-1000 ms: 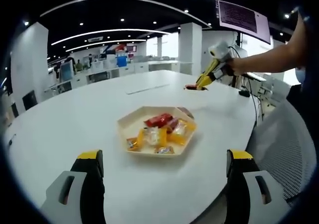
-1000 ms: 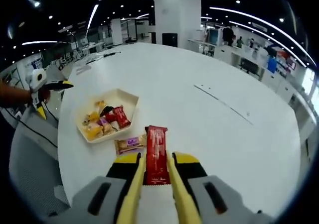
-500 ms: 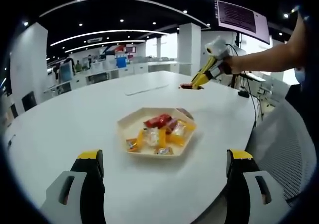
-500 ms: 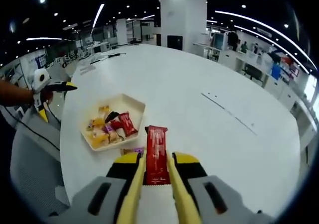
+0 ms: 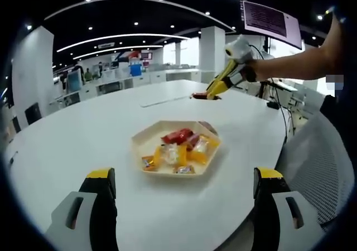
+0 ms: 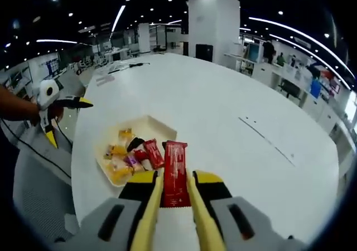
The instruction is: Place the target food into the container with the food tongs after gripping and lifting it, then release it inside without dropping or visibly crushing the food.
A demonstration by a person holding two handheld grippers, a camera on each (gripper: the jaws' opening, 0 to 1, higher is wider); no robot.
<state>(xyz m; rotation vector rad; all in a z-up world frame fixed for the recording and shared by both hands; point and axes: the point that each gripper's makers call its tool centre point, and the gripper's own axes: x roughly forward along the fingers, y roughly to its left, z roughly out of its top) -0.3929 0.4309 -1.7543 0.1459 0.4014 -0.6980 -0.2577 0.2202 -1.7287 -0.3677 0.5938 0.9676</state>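
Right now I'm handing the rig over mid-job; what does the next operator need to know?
Right tongs: shut on the red snack bar, held in the air near the tray.
Left tongs: open, holding nothing, low over the white table in front of the tray.
Tray: hexagonal, already holding several wrapped snacks.
Done: bar gripped and lifted; wrapper looks uncrushed.
Left: carry it over the tray, lower, and release it inside.
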